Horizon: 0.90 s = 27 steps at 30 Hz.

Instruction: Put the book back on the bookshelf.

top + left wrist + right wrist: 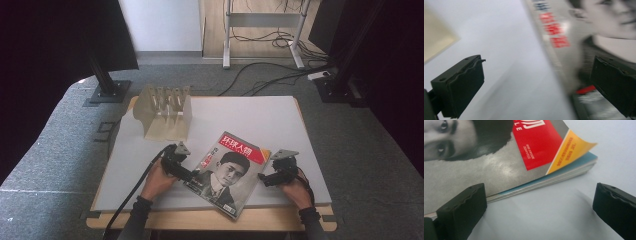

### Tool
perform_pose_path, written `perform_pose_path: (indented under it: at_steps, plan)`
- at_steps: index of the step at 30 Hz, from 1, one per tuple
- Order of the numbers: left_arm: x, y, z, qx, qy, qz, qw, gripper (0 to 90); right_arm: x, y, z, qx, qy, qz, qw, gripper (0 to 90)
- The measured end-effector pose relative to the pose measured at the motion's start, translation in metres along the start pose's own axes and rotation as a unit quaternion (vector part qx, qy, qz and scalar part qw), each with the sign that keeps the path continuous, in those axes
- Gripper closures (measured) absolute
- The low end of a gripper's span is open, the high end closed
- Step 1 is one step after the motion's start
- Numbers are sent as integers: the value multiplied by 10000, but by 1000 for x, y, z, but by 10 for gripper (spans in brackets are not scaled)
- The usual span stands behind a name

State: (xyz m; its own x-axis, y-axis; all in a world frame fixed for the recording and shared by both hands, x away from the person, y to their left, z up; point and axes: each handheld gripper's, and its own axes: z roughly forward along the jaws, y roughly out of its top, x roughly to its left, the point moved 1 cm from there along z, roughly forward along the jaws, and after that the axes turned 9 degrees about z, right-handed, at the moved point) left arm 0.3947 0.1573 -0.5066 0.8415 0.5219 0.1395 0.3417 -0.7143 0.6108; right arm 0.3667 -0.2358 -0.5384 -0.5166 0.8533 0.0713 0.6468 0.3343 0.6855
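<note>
Magazine (227,172) lay flat and askew near the table's (280,117) front edge, not yet lifted. Left gripper (189,176) stood at its spine edge, right gripper (263,178) at its opposite edge; both had jaws spread wide, gripping nothing. Judgement: grasp just beginning; lifting and any filing in the rack (164,112) remained. Count: one magazine, one rack, two grippers.

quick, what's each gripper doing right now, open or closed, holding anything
Left gripper: open, jaws straddling the left edge of the magazine, nothing gripped.
Right gripper: open, at the magazine's right edge, holding nothing.
</note>
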Motion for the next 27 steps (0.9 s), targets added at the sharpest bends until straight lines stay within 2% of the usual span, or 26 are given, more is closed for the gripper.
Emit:
perform_pose_path:
  at_steps: [1,6,7,8,11,14,22,24,27]
  plan:
    - [10,-4,3,57,103,-99,9999,0,-1,3,3,18,7,40,10000,0]
    - [11,-10,15,131,12,-171,9998,0,-4,13,11,37,-50,68,10000,0]
    - [9,-11,18,162,-15,-147,9998,0,-4,13,11,37,-50,68,10000,0]
    - [8,-12,18,142,60,-161,9998,0,-4,15,13,46,-51,66,10000,0]
    - [1,-17,15,46,107,-218,9997,0,-8,21,18,69,-70,96,9999,0]
    - [-5,-21,13,9,57,-225,9997,0,-11,26,23,55,-95,152,9998,0]
    - [-24,-21,9,-20,81,-48,10000,0,-17,39,33,92,-198,210,9995,0]
    - [-30,-22,8,-61,39,-20,10000,0,-19,42,36,98,-225,254,9994,0]
    - [-42,-24,9,-166,-147,-49,9997,0,-21,50,42,112,-315,283,9990,0]
